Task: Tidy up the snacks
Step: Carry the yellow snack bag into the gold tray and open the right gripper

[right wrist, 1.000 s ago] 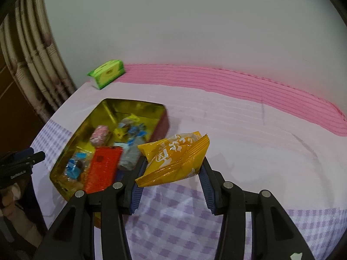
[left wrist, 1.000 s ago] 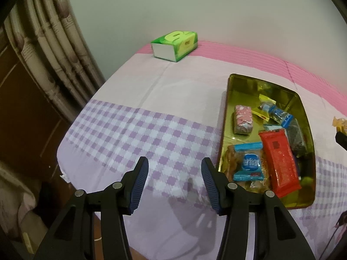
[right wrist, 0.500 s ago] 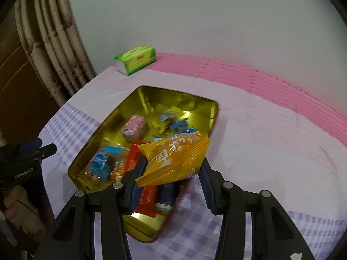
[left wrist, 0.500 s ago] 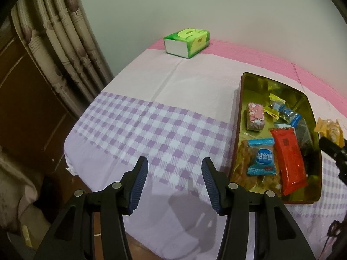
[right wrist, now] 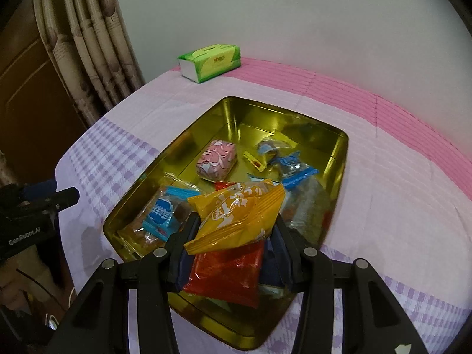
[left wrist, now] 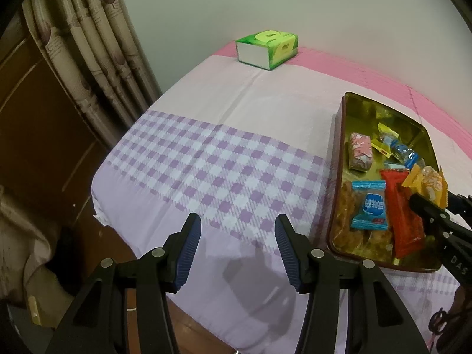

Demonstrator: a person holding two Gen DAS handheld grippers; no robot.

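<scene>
Your right gripper pinches the yellow snack packet above the gold tin, where several snacks already lie just ahead; release remains. Your left gripper hangs spread, empty.

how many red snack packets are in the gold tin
1: a long red foil packet lies at the near end of the gold metal tin, under the held yellow packet. Others may be hidden.
</scene>
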